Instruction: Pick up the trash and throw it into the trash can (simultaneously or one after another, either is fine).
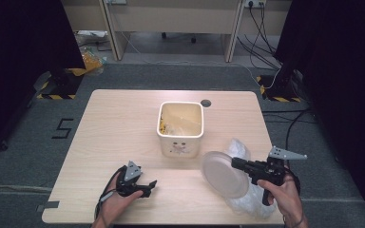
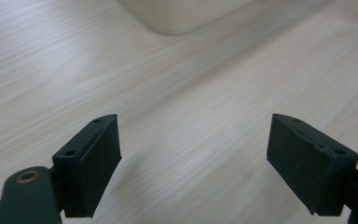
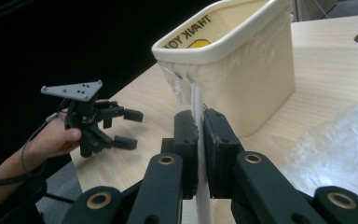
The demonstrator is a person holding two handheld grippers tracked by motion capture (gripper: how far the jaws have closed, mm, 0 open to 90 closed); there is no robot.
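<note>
Holding a see-through lid point(image 1: 224, 173) by its edge, the right gripper point(image 1: 237, 164) has its jaws pinched tight on it, near the right side of the worktop point(image 1: 119, 123). The bin point(image 1: 181, 128) stands in the middle. The left gripper point(image 1: 149, 186) hovers near left, jaws wide with nothing between.

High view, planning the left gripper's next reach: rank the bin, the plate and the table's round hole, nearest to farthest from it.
From the left gripper:
1. Bin, ahead, mid-table.
2. Plate, to the right, pinched by the right gripper.
3. Hole, far edge.
</note>
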